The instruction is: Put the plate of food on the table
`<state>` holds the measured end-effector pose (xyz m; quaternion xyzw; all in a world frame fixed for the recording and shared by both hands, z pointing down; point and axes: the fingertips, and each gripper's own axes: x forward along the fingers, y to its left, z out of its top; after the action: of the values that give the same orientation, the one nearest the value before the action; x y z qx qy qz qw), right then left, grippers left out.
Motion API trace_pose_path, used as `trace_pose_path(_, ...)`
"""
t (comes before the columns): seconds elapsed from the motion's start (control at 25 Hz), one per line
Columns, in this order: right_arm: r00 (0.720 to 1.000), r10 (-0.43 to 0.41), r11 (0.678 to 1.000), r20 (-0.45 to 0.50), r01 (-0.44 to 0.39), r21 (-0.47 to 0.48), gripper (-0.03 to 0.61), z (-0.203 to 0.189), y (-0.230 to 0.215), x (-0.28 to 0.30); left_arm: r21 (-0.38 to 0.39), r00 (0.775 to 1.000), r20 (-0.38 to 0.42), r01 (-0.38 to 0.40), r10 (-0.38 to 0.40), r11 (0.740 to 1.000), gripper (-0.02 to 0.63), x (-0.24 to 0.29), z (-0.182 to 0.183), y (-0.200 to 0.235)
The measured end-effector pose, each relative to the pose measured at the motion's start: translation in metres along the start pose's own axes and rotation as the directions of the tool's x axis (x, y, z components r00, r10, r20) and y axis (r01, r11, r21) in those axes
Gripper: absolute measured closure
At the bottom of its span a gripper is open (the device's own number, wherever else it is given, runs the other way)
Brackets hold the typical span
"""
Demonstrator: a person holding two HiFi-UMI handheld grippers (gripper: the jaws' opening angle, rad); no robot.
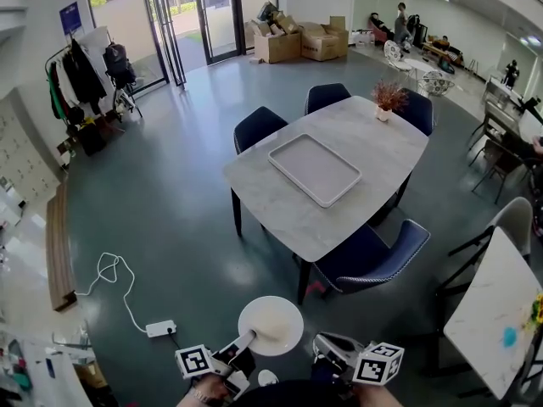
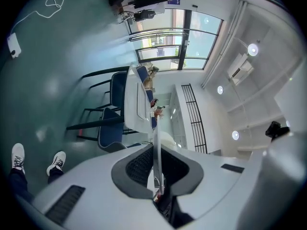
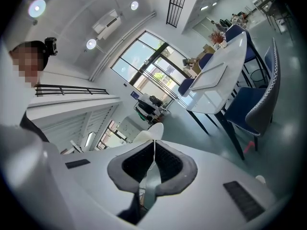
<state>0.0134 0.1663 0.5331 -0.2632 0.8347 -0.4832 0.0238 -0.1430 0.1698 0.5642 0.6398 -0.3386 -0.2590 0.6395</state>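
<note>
Plate of food (image 1: 270, 325): white round plate, held up over the floor (image 1: 170, 219) close to the person, well apart from the desk (image 1: 365, 134). Can't really tell what's on it, there's just a pale beige patch in the middle.
Left gripper (image 1: 249, 338): fingers pinching the plate's rim. In the left gripper view the plate runs edge-on right between the pads.
Right gripper (image 1: 322, 344): fingers pressed together with nothing I can see between them. It's near the plate's right side, not helping carry.
Desk: grey marble top with blue chairs (image 1: 369, 257) around it, a grey tray (image 1: 314, 170) in the middle and a small potted plant (image 1: 389, 98) by the far edge.
Progress: plate's in hand, so I'd call the pickup done, but none of the putting down is.
Left to do: get to the desk's near edge, lower the plate flat onto a bare bit or the tray, then let go.
Worry: it's a one-sided rim grip, so it could tip.
</note>
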Motion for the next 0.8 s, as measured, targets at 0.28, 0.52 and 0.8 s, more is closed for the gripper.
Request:
trace_pose_path(0.28,0.999,0.044,0.999,-0.022,-0.044,-0.013,0.566,0.065,-0.031,-0.009,0.015,0.998,0.058,-0.004,0.003,1.000,0.584,0.059,0.002,-0.019)
trace_pose_path(0.52,0.994,0.093,0.996,-0.050,-0.093,-0.006,0.565,0.118,-0.061,-0.008,0.028,0.994,0.108,-0.013,0.010,1.000,0.584,0.110,0.007,-0.029)
trace_pose_path(0.8,0.986,0.131,0.991,-0.102,-0.133,-0.010,0.565,0.153,-0.092,-0.020,0.019,0.986,0.168,-0.022,0.019,1.000,0.584,0.155,-0.003,-0.033)
